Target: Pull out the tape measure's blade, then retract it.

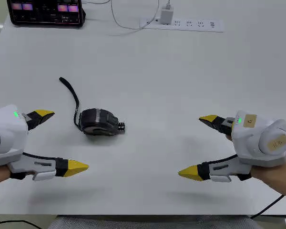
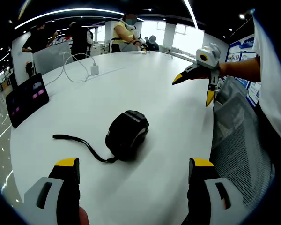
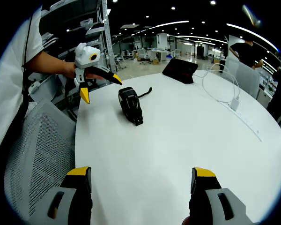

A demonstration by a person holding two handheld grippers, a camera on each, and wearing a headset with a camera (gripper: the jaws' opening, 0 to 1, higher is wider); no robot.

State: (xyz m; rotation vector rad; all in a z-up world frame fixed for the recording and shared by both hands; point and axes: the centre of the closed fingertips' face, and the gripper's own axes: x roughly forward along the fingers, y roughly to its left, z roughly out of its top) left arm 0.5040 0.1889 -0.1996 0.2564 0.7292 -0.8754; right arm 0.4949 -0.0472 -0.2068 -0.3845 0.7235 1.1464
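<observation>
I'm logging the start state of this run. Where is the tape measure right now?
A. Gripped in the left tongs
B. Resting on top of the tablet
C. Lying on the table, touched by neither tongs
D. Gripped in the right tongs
C: the tape measure lies on the white table, while the left tongs and right tongs are both open and apart from it.

Saw a broad, glossy white table with a rounded edge. Noted at its far side a long white power strip carrying a white plug adapter and a thin white cable, and beside them a black tablet with pink tiles on its screen. Made out a grey mesh chair back at the near edge. Beyond, took in an open hall: dark ceiling crossed by long white light strips, bright windows, a tall grey metal rack.
</observation>
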